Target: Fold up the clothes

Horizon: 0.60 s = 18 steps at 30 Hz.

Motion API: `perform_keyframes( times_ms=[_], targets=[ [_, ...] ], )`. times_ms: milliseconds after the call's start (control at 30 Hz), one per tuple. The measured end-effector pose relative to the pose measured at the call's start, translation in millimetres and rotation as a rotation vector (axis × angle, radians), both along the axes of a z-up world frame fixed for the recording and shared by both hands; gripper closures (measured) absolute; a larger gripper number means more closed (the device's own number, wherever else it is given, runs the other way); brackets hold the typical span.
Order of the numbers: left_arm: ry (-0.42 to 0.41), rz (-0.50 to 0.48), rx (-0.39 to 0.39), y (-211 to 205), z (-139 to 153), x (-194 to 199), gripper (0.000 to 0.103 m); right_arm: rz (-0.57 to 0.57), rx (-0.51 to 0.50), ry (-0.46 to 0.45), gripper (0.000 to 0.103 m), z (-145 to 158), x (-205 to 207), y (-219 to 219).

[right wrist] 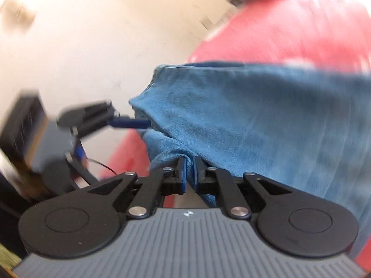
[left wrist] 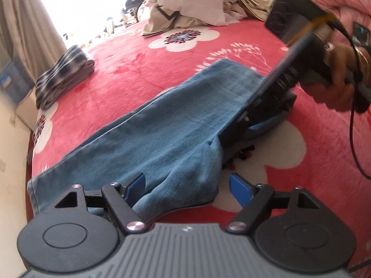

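Blue trousers [left wrist: 167,134], laid lengthwise across the red flowered bed [left wrist: 231,46], are pinched at one edge by the pressed-together right tongs [right wrist: 190,171], presumably for folding over. The left tongs [left wrist: 185,185] are spread astride a near fold, not yet gripping.

Left hand-held gripper [left wrist: 186,184] jaws wide, straddling edge of blue garment [left wrist: 162,129] spread on red floral bed [left wrist: 143,62]. Right hand-held gripper [left wrist: 234,127] at garment's far side. Striped folded clothes [left wrist: 63,76] lie left.
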State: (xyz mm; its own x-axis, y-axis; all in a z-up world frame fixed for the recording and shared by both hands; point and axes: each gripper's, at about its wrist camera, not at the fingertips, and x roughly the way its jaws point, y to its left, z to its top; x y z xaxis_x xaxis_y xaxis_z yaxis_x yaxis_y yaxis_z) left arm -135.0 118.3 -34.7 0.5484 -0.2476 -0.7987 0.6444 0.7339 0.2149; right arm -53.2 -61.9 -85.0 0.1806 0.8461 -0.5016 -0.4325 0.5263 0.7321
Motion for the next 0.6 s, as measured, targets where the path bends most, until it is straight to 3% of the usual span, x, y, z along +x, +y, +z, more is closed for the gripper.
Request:
perform_keyframes(
  times_ms=[133,267,400,600],
  targets=[
    [-0.033,0.004,0.040,-3.3,-4.5,0.5,0.037,-0.057,0.083,0.160,0.099,-16.5,10.8,-10.1],
    [-0.010,0.039,-0.020,3.4,1.6,3.8,0.051,-0.057,0.069,0.101,0.098,-9.0,4.6,-8.7],
    [0.038,0.086,-0.099,12.4,9.6,10.1,0.067,-0.056,-0.004,-0.082,0.095,8.6,-5.5,-10.3],
    [0.100,0.148,-0.176,21.9,12.0,22.0,0.074,0.061,-0.243,-0.543,0.094,32.7,-54.8,10.8]
  ],
)
